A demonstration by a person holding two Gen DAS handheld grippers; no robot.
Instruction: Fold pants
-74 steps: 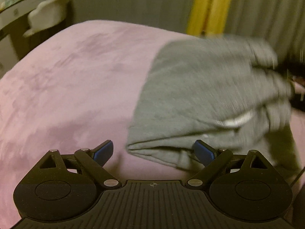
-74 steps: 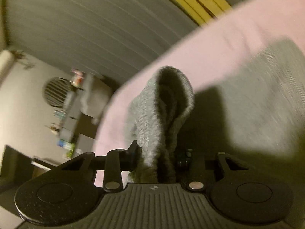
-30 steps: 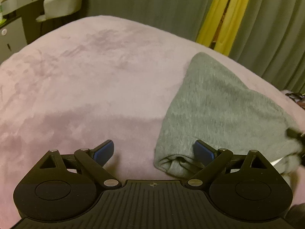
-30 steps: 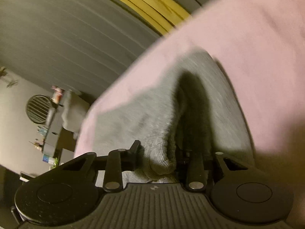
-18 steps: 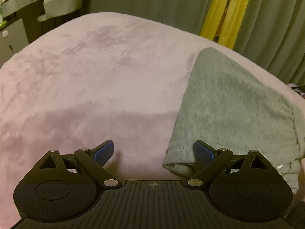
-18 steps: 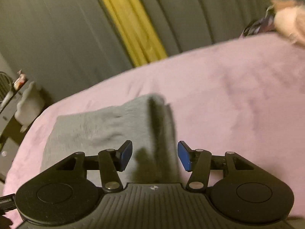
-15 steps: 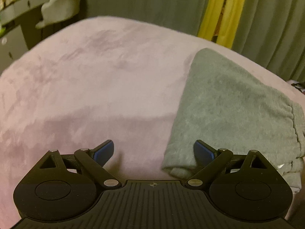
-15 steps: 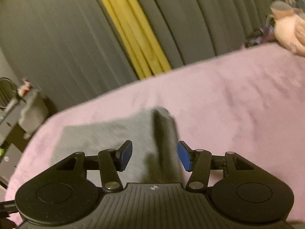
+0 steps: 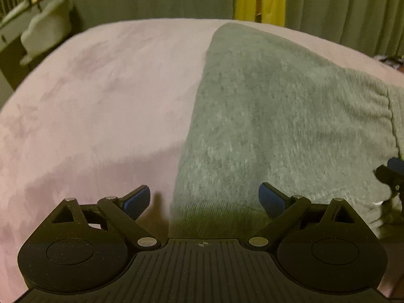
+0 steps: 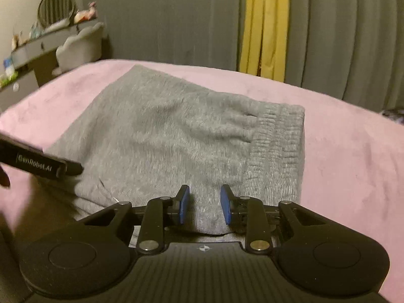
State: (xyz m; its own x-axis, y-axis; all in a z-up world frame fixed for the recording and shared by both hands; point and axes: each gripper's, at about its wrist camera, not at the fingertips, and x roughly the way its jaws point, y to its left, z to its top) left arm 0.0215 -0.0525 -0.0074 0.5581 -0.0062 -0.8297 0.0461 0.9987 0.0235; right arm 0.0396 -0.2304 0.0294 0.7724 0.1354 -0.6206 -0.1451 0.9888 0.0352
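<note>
The grey pants [image 9: 277,113] lie folded into a thick rectangle on the pink bed cover [image 9: 101,101]. My left gripper [image 9: 203,199] stands wide open just over their near left corner, with no cloth between its blue pads. My right gripper [image 10: 205,207] hovers low over the pants [image 10: 164,136], beside the ribbed waistband [image 10: 275,146]. Its jaws are closing with a narrow gap left, and nothing is pinched in them. One of the right gripper's fingers [image 9: 394,169] shows at the right edge of the left wrist view.
The pink bed cover [image 10: 341,156] spreads out on all sides of the pants. Grey curtains with a yellow strip [image 10: 265,25] hang behind the bed. A desk with clutter and a pale chair [image 10: 80,43] stand at the far left.
My right gripper let go of the raised fold, rolled level and narrowed again. The pants now lie flat. My left gripper slid right and down over their corner, still open.
</note>
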